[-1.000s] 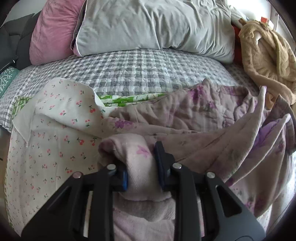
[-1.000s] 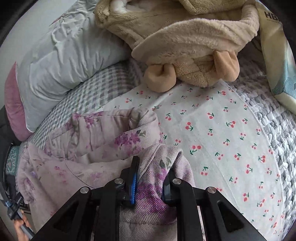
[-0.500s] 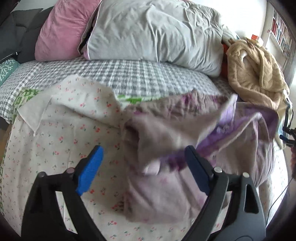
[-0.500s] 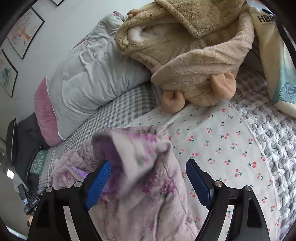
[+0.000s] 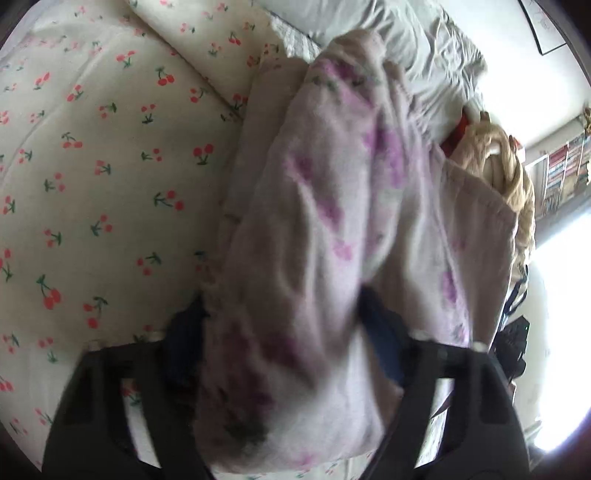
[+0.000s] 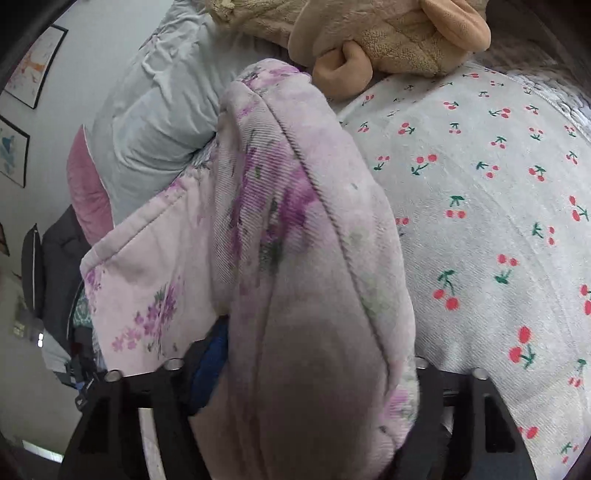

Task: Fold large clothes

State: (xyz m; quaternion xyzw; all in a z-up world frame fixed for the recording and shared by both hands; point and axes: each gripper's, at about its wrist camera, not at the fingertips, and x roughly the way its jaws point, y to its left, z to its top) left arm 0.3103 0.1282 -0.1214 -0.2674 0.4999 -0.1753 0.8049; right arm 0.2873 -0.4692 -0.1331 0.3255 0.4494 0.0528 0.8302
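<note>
A pink quilted garment with purple flowers [image 5: 332, 184] lies bunched on the cherry-print sheet [image 5: 92, 166]. A thick roll of it fills the gap of my left gripper [image 5: 280, 325], whose jaws are closing; both blue pads [image 5: 184, 339] touch the cloth. In the right wrist view another thick fold of the same garment [image 6: 280, 206] sits between the closing jaws of my right gripper [image 6: 314, 354]. Its left blue pad [image 6: 214, 350] presses the fabric, while the cloth hides the right pad. Both grippers point steeply down at the bed.
A grey pillow [image 6: 159, 110] and a pink pillow [image 6: 86, 188] lie at the head of the bed. A beige plush robe [image 6: 388, 33] is heaped just beyond the garment, also seen as beige plush [image 5: 498, 162]. Cherry-print sheet [image 6: 498, 221] spreads to the right.
Both grippers let go of the garment, opened wide, then dropped toward the bed and closed around thick folds of it. The left view has rolled and tilted down.
</note>
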